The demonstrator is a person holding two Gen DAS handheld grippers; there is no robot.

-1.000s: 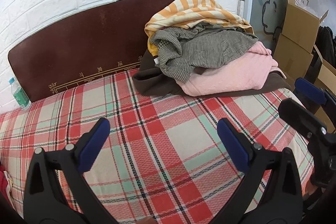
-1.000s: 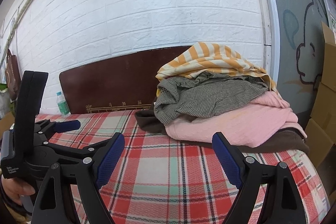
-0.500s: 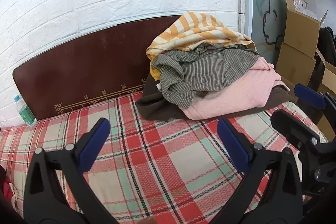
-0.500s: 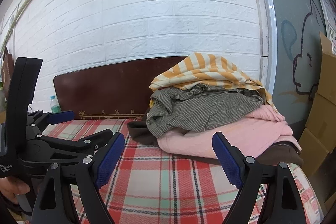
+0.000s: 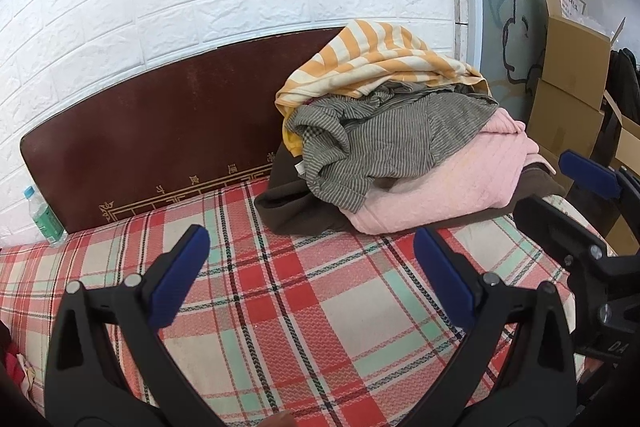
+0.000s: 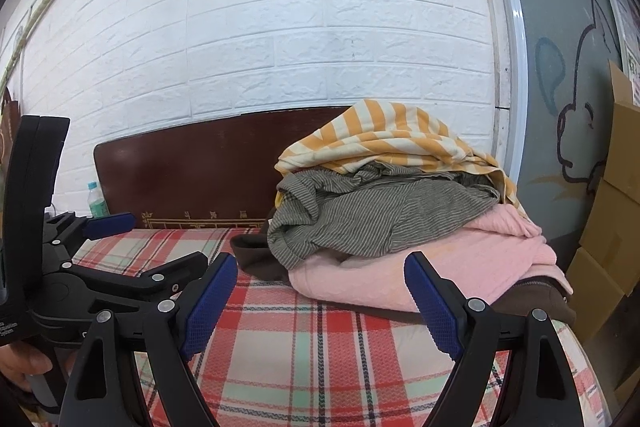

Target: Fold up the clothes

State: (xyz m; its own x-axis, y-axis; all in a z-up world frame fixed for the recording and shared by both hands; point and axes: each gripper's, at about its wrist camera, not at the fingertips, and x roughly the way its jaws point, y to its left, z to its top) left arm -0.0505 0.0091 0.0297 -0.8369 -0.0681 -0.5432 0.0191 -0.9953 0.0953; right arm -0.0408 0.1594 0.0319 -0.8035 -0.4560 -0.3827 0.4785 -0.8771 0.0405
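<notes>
Four garments in one heap, one water bottle, two hand-held grippers, at least three cardboard boxes

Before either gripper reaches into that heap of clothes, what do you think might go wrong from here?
1. The striped grey top lies tangled under the orange striped one; pulling either may drag the other along.
2. The heap sits near the bed's right edge, so a tug might tip the pink garment towards the boxes.
3. The left gripper and right gripper, both open, are close together and could collide.
</notes>
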